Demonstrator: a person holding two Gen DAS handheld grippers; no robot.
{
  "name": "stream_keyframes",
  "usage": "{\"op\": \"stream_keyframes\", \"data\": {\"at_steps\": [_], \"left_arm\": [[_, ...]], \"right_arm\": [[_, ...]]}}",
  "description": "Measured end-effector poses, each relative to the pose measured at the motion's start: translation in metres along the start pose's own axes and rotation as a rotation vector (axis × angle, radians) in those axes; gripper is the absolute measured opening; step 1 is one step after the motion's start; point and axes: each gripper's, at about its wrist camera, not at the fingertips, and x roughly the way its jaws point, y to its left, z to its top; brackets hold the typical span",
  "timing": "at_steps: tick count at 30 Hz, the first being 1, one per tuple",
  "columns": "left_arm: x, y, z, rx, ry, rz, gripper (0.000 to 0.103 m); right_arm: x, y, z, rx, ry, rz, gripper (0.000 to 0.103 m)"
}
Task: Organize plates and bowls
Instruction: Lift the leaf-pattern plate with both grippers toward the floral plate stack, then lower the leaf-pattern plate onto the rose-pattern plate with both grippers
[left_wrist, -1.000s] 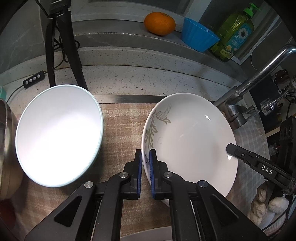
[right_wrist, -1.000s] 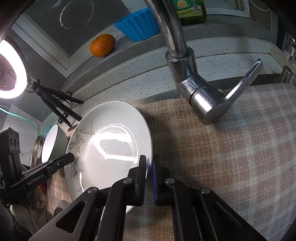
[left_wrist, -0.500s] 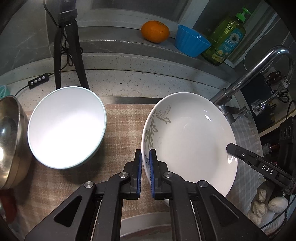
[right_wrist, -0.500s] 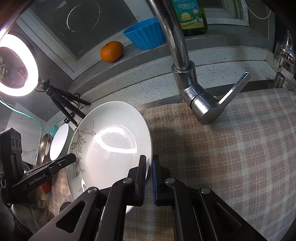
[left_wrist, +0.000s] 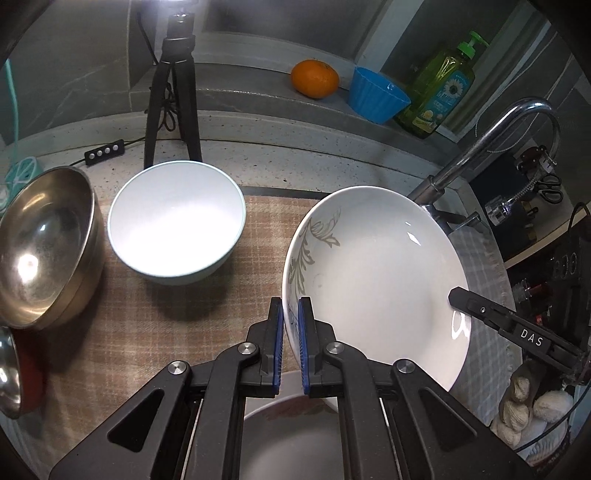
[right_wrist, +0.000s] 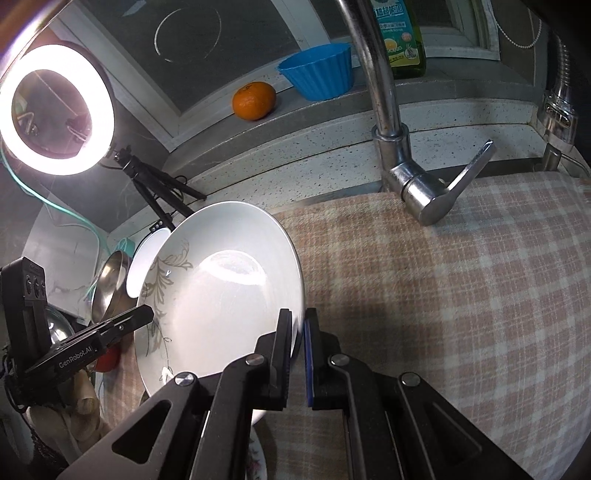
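Both the left gripper (left_wrist: 290, 325) and right gripper (right_wrist: 297, 341) are clamping opposite rims of a glossy, leaf-patterned round plate (left_wrist: 373, 284), tilting over checked cloth (right_wrist: 461, 295)

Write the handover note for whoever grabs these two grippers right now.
Left gripper: shut on the leaf-patterned plate, near rim.
Right gripper: shut on the same plate's opposite rim.
Plate is held tilted above the checked cloth; another plate sits just below.
White bowl and steel bowl stand apart on the left.
Done: plate lifted. Left: set it down, then sort the bowls.
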Motion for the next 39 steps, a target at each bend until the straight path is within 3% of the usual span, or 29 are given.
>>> {"op": "stream_keyframes", "data": {"at_steps": [23, 39], "left_arm": [[-0.051, 0.039, -0.062, -0.068, 0.009, 0.002, 0.006], [-0.065, 0.050, -0.103, -0.101, 0.039, 0.000, 0.006]], "right_arm": [[-0.011, 0.053, -0.066, -0.052, 0.057, 0.029, 0.006], [-0.009, 0.058, -0.115, -0.039, 0.114, 0.039, 0.006]]}}
